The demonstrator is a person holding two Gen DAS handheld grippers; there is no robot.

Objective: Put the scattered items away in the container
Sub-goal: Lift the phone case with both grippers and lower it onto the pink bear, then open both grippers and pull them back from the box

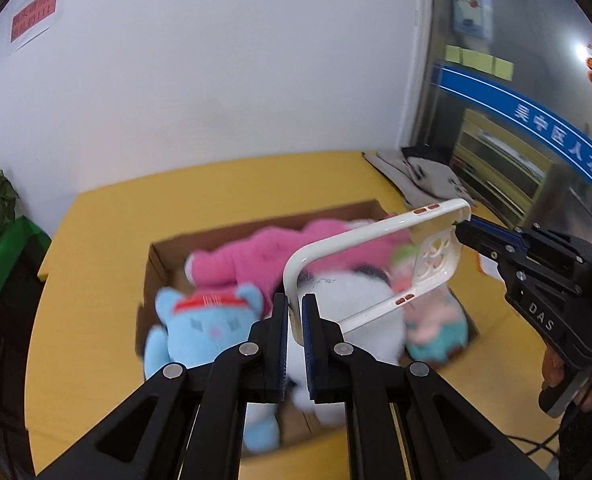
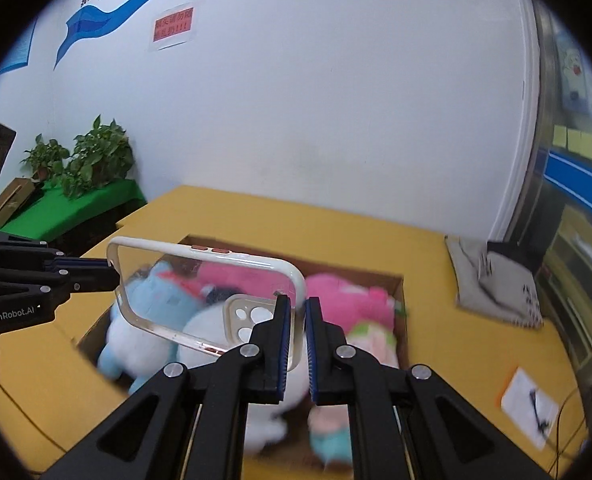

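Both ends of the phone case (image 1: 375, 264) are pinched at once: the left hand-held gripper (image 1: 294, 312) is clamped narrowly on one short edge, and the right hand-held gripper (image 2: 299, 320) on the opposite short edge, beside the camera cut-out. Held this way, the case hangs in the air above the cardboard box (image 2: 391, 280), not touching anything beneath it.

I'd judge the case light, thin and a bit springy, with a clear back that looks slick; its white rim is the sensible place to grip, since the clear panel would flex.

Beneath it, the box on the yellow table (image 2: 335, 220) is packed with soft toys: a blue one (image 1: 200, 328), a pink one (image 1: 264, 256) and a white one, all blurred. How deep the box is can't be made out. Farther off, a grey cloth (image 2: 495, 280) lies by the table's edge.
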